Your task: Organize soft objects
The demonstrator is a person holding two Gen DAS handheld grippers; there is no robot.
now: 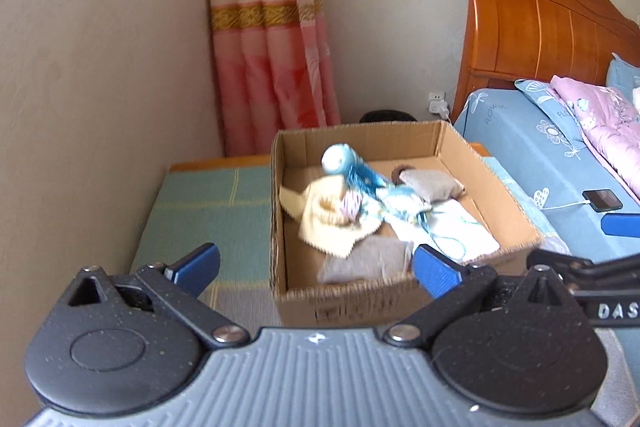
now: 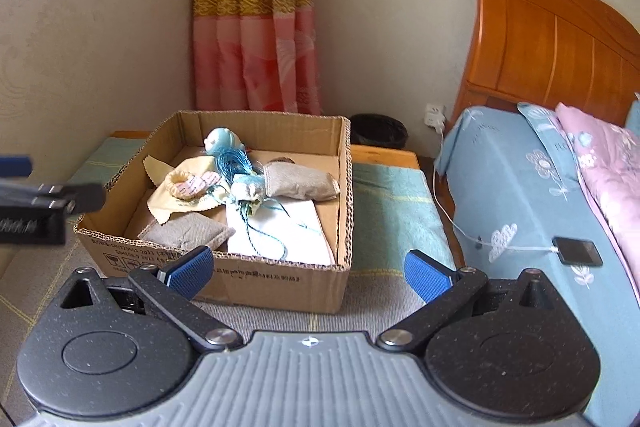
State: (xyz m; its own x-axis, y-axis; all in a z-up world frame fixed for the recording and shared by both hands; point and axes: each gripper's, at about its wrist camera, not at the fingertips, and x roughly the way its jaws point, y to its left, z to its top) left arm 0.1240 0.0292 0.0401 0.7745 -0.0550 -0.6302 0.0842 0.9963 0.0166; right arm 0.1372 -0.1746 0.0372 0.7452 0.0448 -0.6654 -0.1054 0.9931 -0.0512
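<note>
An open cardboard box stands on a green checked mat. Inside lie a blue plush toy with blue threads, a yellow cloth, a striped ring, two grey pouches and a white cloth. My left gripper hangs open over the box's near wall, nothing between its pads. My right gripper is open near the box's front right corner, holding nothing.
A bed with a blue sheet, pink quilt and a charging phone lies on the right, under a wooden headboard. A plaster wall closes the left. A pink curtain and a black bin stand behind the box.
</note>
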